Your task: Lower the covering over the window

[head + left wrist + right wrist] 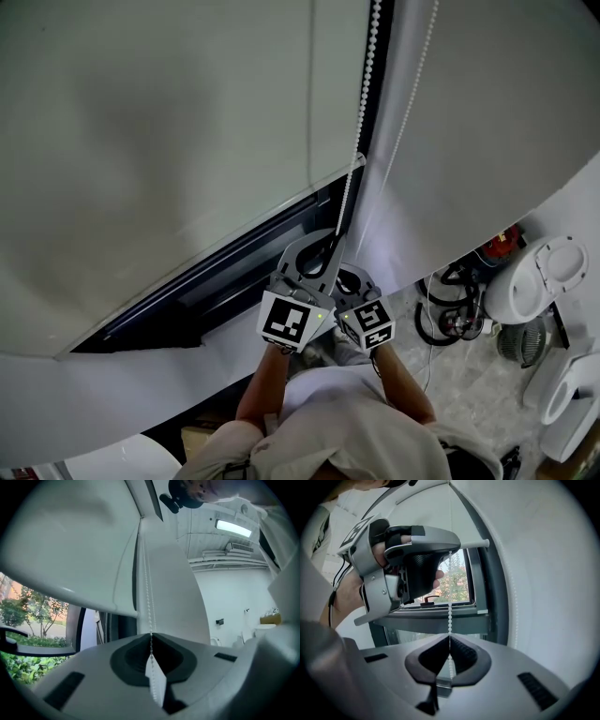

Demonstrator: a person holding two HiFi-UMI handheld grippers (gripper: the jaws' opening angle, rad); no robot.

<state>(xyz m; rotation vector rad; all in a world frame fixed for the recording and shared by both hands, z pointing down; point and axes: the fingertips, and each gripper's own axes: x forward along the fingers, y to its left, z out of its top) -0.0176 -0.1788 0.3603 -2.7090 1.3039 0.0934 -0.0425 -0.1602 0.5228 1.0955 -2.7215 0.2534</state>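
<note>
Here, the pale roller blind (159, 141) covers the upper part of the window (234, 272). Its bottom rail hangs partway down, with dark frame and glass exposed beneath it. Just right of the blind's edge, the white bead chain (364, 84) drops in two strands. The left gripper (328, 242) has its jaws pressed together on the strand nearer the blind, and the beads pass between its tips. The right gripper (449, 639), just beside and below the left one, is likewise clamped on that same strand lower down. The chain runs straight between the two grips.
</note>
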